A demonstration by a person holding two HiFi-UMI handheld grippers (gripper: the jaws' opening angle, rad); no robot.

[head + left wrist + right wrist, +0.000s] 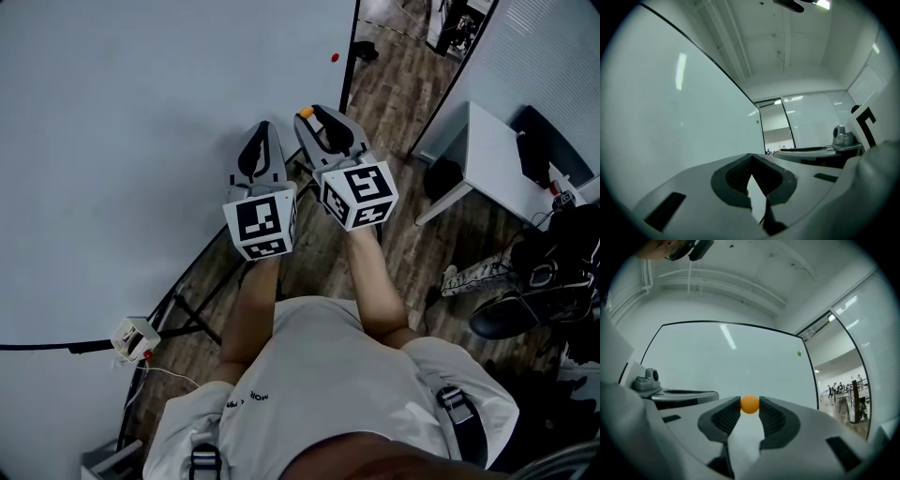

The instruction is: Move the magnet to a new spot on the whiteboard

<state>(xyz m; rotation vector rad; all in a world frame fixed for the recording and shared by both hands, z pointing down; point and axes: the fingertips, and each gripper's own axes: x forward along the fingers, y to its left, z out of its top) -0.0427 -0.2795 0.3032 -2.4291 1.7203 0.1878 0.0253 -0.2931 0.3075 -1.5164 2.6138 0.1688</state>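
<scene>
**Orange magnet clamped in the right hand-held gripper, facing the whiteboard**

Head view: both bare forearms reach forward side by side, the left forearm (248, 314) and the right forearm (377, 286). Each ends under a marker cube. The left hand-held gripper (263, 129) and the right hand-held gripper (313, 113) lie close together, pointing away from the body toward the lower right corner of the whiteboard (141, 141). The orange magnet (307, 112) sits at the right one's tip. A small red dot (336, 57) is on the board near its right edge, apart from both grippers.

Left gripper view: the jaws meet at their tips with nothing between them. The board slants away on the left.

Right gripper view: the jaws stand partly apart, pads pressed on either side of the round magnet (750, 404), which is held at the very tips. The board fills the background. I cannot tell whether the magnet touches it.
</scene>
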